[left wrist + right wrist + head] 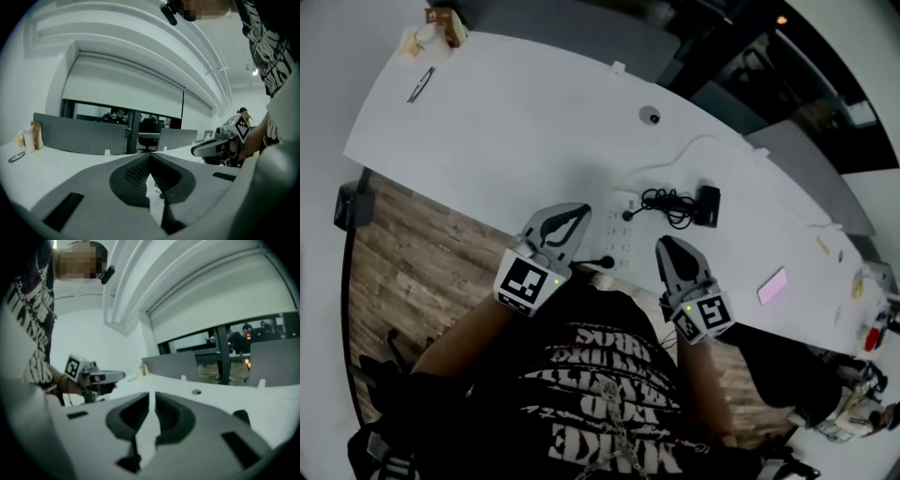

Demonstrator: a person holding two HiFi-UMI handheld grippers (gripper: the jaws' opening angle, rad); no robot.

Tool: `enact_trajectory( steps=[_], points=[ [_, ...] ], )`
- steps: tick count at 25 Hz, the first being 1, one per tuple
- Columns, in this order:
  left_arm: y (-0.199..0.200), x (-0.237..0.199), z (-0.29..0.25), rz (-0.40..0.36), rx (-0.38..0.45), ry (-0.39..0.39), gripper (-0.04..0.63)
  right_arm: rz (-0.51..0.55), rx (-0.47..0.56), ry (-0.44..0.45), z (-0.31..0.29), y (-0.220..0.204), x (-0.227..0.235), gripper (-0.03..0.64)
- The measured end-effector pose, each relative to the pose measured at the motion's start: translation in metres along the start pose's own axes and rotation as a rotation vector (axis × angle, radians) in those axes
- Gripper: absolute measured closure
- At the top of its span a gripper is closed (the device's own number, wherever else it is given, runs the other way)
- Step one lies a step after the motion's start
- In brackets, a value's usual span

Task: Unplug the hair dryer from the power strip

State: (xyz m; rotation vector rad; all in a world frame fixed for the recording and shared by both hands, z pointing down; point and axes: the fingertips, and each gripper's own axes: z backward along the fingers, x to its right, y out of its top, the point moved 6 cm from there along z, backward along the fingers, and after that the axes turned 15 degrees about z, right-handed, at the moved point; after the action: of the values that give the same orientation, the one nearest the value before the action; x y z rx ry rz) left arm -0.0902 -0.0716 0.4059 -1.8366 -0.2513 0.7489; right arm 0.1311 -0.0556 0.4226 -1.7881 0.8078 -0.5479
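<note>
**Both grippers empty beside the power strip**

The left gripper [579,214] is being held with its jaws together on nothing. The right gripper [664,246] is being held a sliver apart, also empty. The black hair dryer [708,205] is lying on the desk [516,122] at two o'clock from the white power strip [619,246], with its coiled cord's plug [628,215] seated in the strip.

Your left gripper [570,217] and right gripper [668,246] are pale grey, tapered shells with dark pads lining the jaws; the left one's are ribbed. Each carries a white cube [525,281] printed with black square markers. A small green light [555,279] glows at the left cube's 3 o'clock. You wear a black shirt [609,394] with white lettering.
</note>
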Motion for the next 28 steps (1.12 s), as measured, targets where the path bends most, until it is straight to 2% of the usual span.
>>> enact_trajectory(
  steps=[5,8,10,12,15,17,21,22,23,26,28],
  points=[
    [-0.042,-0.001,-0.021,-0.041,-0.16,-0.101,0.575,-0.065,-0.071,0.03,-0.029,-0.019,-0.006,0.558],
    [-0.074,0.001,-0.035,-0.089,-0.258,-0.156,0.575,-0.032,-0.126,0.037,-0.047,-0.038,0.002,0.558],
    [-0.098,-0.005,-0.046,-0.091,-0.314,-0.14,0.575,0.021,-0.143,0.038,-0.063,-0.063,0.008,0.558],
    [-0.121,-0.008,-0.062,-0.081,-0.361,-0.098,0.575,0.017,-0.176,0.041,-0.074,-0.093,0.014,0.558],
    [-0.155,-0.009,-0.084,-0.057,-0.448,-0.026,0.575,-0.135,-0.197,0.074,-0.083,-0.129,0.019,0.547],
    [-0.174,-0.01,-0.092,-0.071,-0.501,0.01,0.575,-0.245,-0.168,0.131,-0.092,-0.138,0.017,0.458],
    [-0.199,-0.008,-0.111,-0.208,-0.58,0.053,0.575,-0.346,-0.113,0.211,-0.116,-0.139,0.025,0.454],
    [-0.203,-0.008,-0.116,-0.244,-0.597,0.067,0.575,-0.399,-0.104,0.23,-0.122,-0.14,0.028,0.497],
    [-0.206,-0.008,-0.12,-0.289,-0.606,0.083,0.574,-0.475,-0.088,0.247,-0.126,-0.141,0.034,0.54],
    [-0.203,-0.009,-0.131,-0.458,-0.614,0.14,0.575,-0.764,0.021,0.286,-0.134,-0.139,0.052,0.555],
    [-0.204,-0.01,-0.138,-0.521,-0.617,0.169,0.575,-0.888,0.102,0.293,-0.135,-0.137,0.062,0.558]
  ],
)
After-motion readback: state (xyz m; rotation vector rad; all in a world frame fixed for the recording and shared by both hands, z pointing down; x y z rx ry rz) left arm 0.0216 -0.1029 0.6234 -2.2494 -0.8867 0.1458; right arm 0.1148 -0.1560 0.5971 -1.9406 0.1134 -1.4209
